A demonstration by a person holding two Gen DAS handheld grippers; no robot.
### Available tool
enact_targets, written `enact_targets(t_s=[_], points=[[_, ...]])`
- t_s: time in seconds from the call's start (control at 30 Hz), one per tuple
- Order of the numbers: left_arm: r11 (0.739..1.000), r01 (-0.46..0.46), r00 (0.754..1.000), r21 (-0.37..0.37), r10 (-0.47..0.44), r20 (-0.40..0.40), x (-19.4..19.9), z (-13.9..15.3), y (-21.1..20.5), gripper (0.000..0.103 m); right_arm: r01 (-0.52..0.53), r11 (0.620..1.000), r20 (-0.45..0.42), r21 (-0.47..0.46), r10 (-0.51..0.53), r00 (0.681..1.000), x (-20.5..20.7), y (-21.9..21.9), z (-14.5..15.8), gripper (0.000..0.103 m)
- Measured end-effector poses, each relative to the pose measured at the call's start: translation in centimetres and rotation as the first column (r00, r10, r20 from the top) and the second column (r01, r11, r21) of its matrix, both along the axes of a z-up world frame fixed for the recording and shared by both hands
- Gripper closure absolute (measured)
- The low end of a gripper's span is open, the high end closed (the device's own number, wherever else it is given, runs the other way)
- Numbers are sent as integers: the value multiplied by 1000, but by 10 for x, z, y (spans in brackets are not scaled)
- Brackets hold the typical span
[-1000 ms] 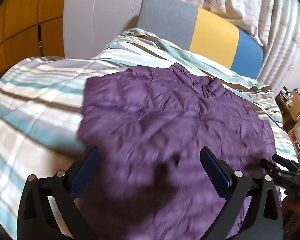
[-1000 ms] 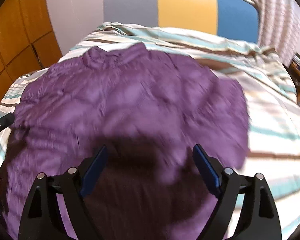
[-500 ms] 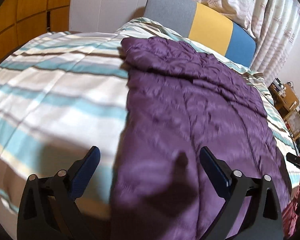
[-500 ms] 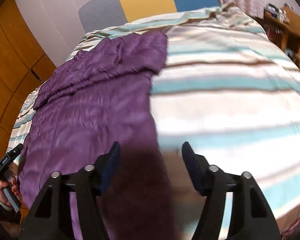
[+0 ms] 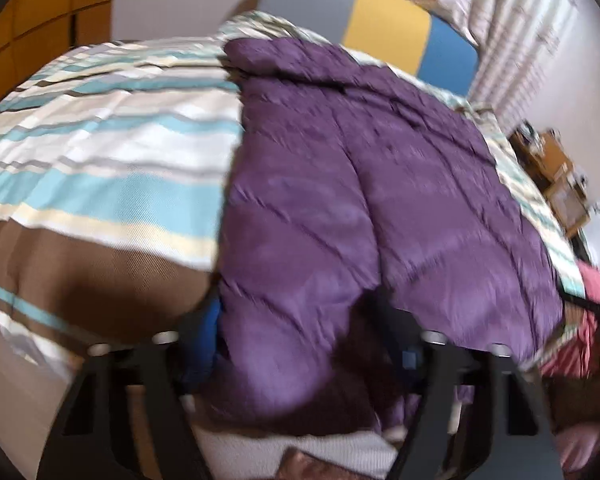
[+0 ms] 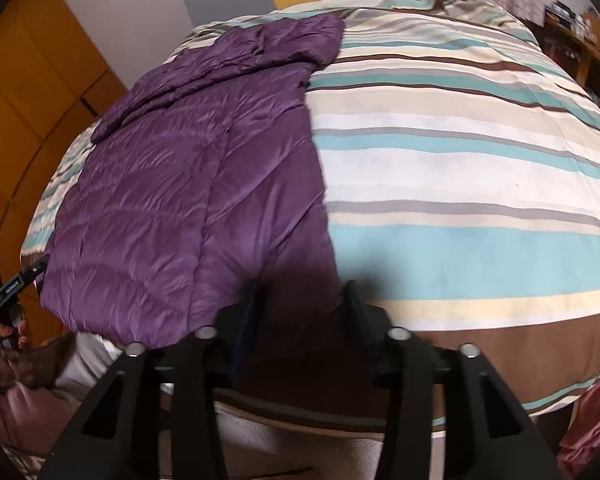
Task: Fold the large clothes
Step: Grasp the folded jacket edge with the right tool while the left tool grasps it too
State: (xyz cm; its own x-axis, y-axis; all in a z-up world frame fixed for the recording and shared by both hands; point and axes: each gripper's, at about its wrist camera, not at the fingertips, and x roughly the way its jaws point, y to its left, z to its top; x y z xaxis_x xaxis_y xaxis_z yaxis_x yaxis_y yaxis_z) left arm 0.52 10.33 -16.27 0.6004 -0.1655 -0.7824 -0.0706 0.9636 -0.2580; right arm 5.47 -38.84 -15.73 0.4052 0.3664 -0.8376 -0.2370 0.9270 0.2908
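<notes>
Both grippers have slid outward to the purple jacket's (image 6: 188,200) near corners; left gripper (image 5: 312,344) and right gripper (image 6: 300,320) have been closing, hem between the jaws, on the striped bed (image 6: 460,160).

A bed (image 6: 480,168) with a striped cover in white, teal, cream and brown carries a purple quilted jacket (image 6: 188,208), laid flat toward nine o'clock, collar at twelve.
</notes>
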Motion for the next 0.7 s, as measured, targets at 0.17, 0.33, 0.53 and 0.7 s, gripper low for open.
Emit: enact_targets(t_s=[0.17,0.33,0.53,0.7], points=[[997,70,997,7,-71,24,-1,6,-18,92,-45,999,53,1,45,998,-3,16,3,92],[997,67,988,28,-71,137,3,39,-19,94,-55,998,162,-10,56,985,4,30,25,92],[999,43,961,31,-49,272,30,81,-12,94,-33,999,253,36,23,967,35,37,55,93],[1000,11,946,-17,-5,324,63,100,-6,94,-7,998,309,66,-14,951,64,38,76,93]])
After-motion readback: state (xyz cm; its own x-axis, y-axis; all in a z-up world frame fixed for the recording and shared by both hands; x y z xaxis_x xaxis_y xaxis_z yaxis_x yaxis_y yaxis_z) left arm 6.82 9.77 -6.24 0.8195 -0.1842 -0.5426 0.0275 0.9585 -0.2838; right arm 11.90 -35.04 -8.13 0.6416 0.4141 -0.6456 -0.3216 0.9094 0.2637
